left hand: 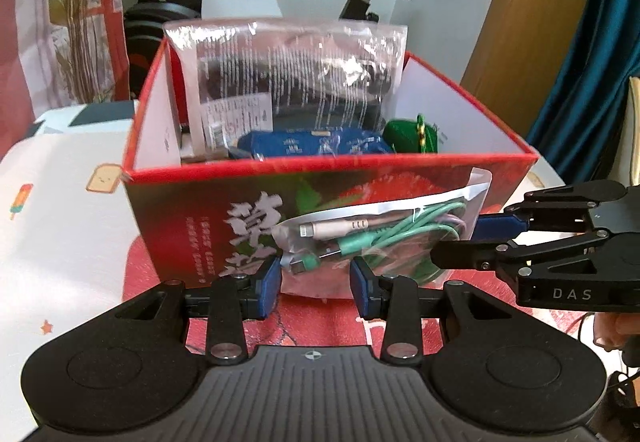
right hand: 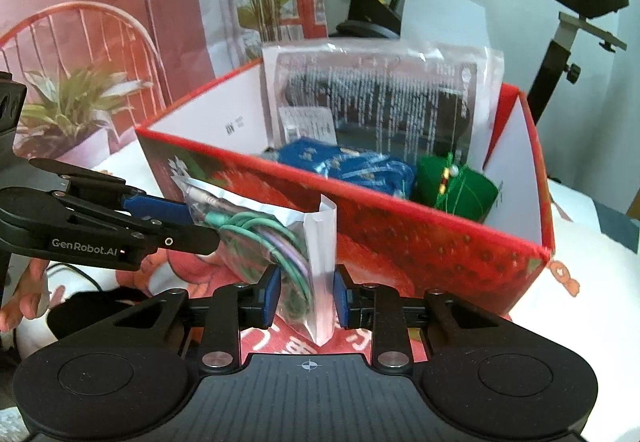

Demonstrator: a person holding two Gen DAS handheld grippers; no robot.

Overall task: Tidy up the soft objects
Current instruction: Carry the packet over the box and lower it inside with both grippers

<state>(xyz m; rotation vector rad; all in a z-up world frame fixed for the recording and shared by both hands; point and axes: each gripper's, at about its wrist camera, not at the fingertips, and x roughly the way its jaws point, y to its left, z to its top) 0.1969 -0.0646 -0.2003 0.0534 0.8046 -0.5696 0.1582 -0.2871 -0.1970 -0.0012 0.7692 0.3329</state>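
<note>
Both the left tongs and right tongs pinch the clear plastic pouch of coiled green cables, held just before the red strawberry-printed cardboard box, whose open top lies ahead and above.

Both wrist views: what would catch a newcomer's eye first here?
The red strawberry-print box fills the middle, with a tall clear printed packet standing inside behind a blue pouch and a green pouch. In front of it, the left gripper and right gripper both grip a clear bag of cables.
</note>
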